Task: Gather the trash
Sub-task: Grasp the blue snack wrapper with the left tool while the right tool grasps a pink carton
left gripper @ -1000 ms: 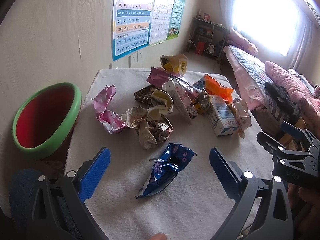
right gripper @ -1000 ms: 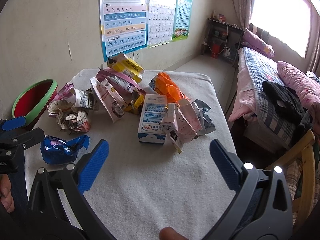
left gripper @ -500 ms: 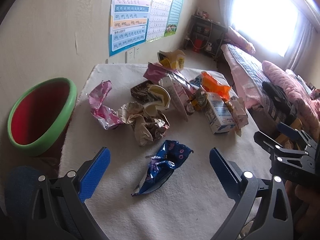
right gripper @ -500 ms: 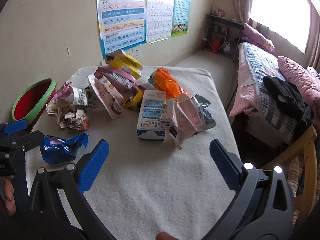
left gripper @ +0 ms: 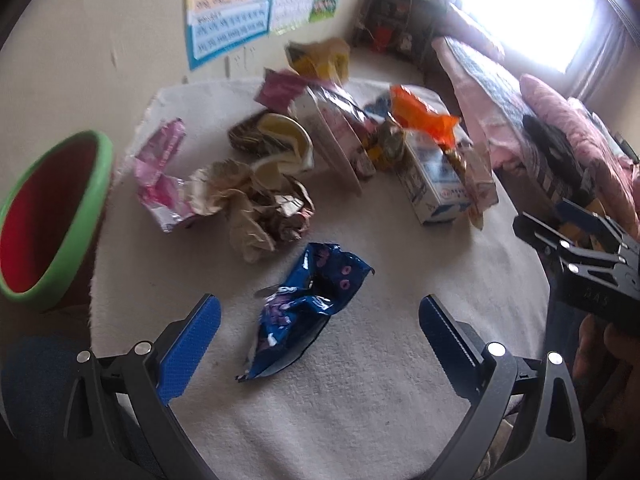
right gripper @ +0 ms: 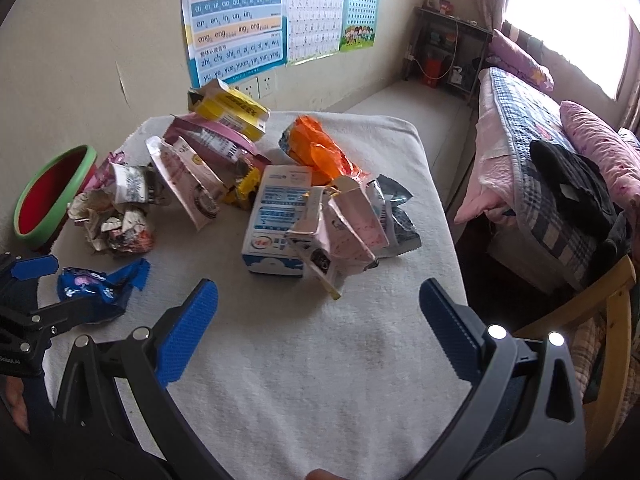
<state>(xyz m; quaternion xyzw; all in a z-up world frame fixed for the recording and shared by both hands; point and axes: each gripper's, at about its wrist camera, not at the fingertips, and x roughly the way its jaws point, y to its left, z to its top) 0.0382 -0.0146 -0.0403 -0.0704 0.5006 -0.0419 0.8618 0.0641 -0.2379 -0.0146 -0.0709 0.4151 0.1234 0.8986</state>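
Note:
A crumpled blue wrapper [left gripper: 308,304] lies on the white cloth-covered table [left gripper: 360,400], directly ahead of my left gripper [left gripper: 318,338], which is open and just short of it. Behind it lie crumpled paper [left gripper: 256,208], a pink wrapper [left gripper: 160,176], a white-and-blue carton [left gripper: 434,184] and an orange bag [left gripper: 420,114]. My right gripper [right gripper: 318,330] is open over bare cloth, nearer than the white-and-blue carton [right gripper: 276,224] and a torn pink carton [right gripper: 344,232]. The blue wrapper [right gripper: 96,290] shows at its left.
A green-rimmed red bin [left gripper: 44,216] stands off the table's left edge, by the wall. A bed [right gripper: 560,168] and a wooden chair [right gripper: 612,320] are to the right. Posters hang on the wall behind.
My left gripper has moved forward and tilted down toward the blue wrapper, which now looks larger between the fingers. The right gripper has edged slightly forward. Both stayed open.

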